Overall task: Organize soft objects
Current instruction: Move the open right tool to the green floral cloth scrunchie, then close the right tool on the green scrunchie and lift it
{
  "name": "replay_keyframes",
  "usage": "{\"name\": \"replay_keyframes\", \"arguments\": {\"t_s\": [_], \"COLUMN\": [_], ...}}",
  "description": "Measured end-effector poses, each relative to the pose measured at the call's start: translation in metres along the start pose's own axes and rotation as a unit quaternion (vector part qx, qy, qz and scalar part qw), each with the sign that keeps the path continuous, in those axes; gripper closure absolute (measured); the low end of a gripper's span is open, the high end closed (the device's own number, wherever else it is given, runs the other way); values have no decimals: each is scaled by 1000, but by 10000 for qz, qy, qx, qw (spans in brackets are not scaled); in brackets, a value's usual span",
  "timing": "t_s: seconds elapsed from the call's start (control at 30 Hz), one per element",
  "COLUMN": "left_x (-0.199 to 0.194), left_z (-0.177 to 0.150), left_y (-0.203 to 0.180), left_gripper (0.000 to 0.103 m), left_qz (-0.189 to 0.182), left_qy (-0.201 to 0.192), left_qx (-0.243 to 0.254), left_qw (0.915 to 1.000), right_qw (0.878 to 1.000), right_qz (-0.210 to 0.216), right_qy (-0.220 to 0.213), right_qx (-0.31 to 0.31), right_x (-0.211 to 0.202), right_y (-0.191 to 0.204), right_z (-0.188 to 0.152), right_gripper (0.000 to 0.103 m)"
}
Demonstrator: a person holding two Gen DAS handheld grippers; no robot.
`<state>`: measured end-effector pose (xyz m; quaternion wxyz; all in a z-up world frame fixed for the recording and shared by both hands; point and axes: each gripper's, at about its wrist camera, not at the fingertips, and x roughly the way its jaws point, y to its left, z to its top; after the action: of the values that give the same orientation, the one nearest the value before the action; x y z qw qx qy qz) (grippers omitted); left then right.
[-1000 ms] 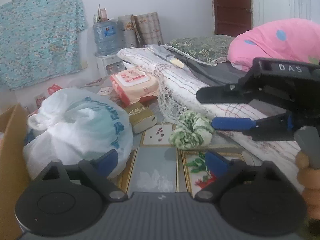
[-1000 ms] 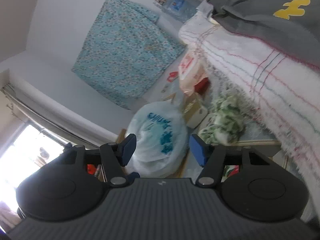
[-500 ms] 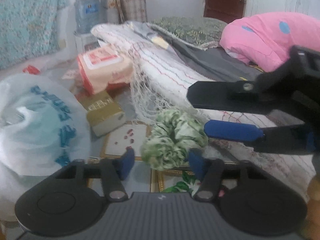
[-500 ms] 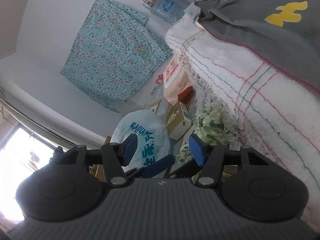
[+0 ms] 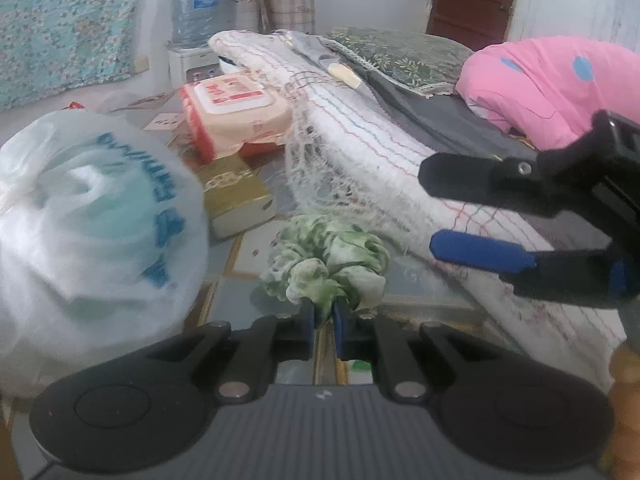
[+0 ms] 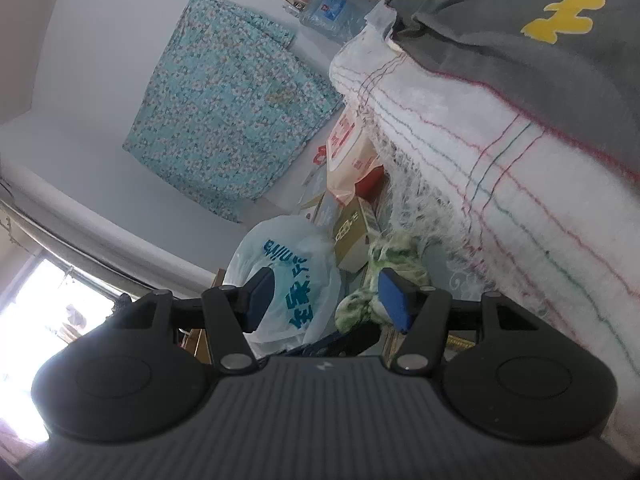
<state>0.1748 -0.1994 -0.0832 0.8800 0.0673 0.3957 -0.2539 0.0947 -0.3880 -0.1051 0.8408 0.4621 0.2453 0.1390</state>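
Note:
A green and white scrunchie (image 5: pixel 328 264) lies on the tiled floor beside the fringed white blanket (image 5: pixel 360 152). My left gripper (image 5: pixel 323 320) is shut on the scrunchie's near edge. The scrunchie also shows in the right wrist view (image 6: pixel 384 280), low and centre. My right gripper (image 6: pixel 326 300) is open and empty, tilted on its side above the blanket's edge. It shows in the left wrist view (image 5: pixel 472 208) at the right, jaws apart.
A white plastic bag (image 5: pixel 88 216) sits left of the scrunchie. A gold box (image 5: pixel 236 196) and a wet wipes pack (image 5: pixel 232 116) lie behind it. A pink pillow (image 5: pixel 552 84), a grey cloth (image 6: pixel 520 28) and a green pillow (image 5: pixel 400 56) lie on the bed.
My left gripper moved forward to the scrunchie and shut on its near edge. My right gripper stayed open and shifted a little closer to the blanket.

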Motion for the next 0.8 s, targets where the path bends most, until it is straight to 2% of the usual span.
{"name": "replay_keyframes", "arguments": {"t_s": [0.43,0.8], "left_x": [-33,-32], "left_z": [-37,-52], "left_y": [9,-6], "left_gripper": [93,92], "left_qz": [323,215], "left_qy": [64,331], "left_qx": [185,466], "left_qw": [9993,9981], "right_qw": [9987,9966], "right_qz": [0,-213], "right_qy": [478,711], "right_qx": [-158,-350], "right_x": [22,41], "right_y": [12,10], "right_z": [-17,-29], "right_gripper": [44,45]}}
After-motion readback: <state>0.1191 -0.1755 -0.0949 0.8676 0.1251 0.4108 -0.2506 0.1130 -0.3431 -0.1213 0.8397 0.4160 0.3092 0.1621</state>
